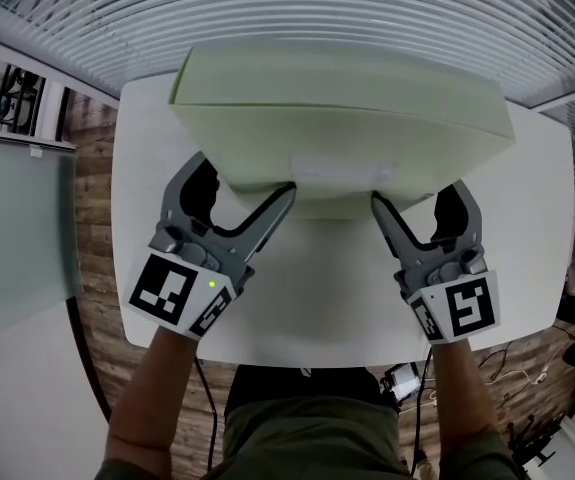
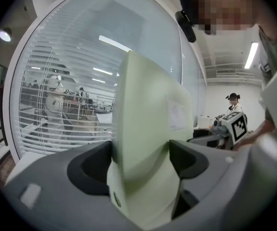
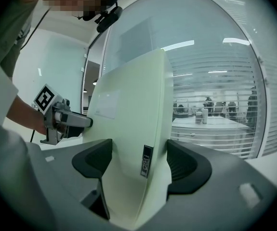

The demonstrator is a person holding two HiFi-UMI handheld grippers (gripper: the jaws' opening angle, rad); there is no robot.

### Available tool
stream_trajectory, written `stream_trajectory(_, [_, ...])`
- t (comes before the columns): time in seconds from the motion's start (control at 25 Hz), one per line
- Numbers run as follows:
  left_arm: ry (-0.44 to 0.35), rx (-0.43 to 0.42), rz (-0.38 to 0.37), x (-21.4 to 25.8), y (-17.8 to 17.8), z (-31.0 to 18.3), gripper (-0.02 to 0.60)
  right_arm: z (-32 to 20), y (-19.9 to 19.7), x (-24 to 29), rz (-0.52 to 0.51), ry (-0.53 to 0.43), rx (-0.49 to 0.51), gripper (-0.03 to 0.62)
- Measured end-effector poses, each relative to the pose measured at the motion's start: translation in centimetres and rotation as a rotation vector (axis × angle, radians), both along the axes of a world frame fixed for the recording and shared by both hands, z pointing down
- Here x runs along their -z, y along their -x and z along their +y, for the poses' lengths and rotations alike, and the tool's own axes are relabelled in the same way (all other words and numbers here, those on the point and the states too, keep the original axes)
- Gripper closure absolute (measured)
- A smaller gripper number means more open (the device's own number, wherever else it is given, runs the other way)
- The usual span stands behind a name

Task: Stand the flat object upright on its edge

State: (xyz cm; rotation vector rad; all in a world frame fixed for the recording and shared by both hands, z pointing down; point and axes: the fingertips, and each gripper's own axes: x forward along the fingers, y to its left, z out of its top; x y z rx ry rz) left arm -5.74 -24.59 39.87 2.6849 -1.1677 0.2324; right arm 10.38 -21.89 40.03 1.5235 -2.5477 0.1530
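Head view: the left gripper (image 1: pixel 245 183) and right gripper (image 1: pixel 419 196) are each gripping a near lower corner of the pale green flat object (image 1: pixel 347 118). The object is rising steeply over the white table (image 1: pixel 317 308), its labelled face toward the person. Left gripper view: the jaws are standing wide, both pads pressing the object's two faces. Right gripper view: the jaws are likewise clamping it, the slab standing near upright between them.

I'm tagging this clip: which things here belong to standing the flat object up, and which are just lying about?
Job: pad, clamped by the left gripper and right gripper; table below it.
Just about: blinds; floor cables; people behind the glass.
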Motion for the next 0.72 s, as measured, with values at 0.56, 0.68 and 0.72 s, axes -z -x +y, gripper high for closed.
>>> stream_trajectory(0.56, [-0.087, 0.043, -0.013, 0.0, 0.0, 1.1, 0.207, 0.1, 0.2, -0.3, 0.069, -0.062, 0.014, 0.255])
stream_trajectory(0.68, [-0.083, 0.05, -0.007, 0.1, -0.1, 1.6, 0.207, 0.7, 0.2, -0.6, 0.078, -0.046, 0.013, 0.255])
stream_trajectory(0.72, [-0.079, 0.053, -0.005, 0.2, -0.3, 1.7, 0.207, 0.9, 0.2, -0.6, 0.08, -0.038, 0.012, 0.255])
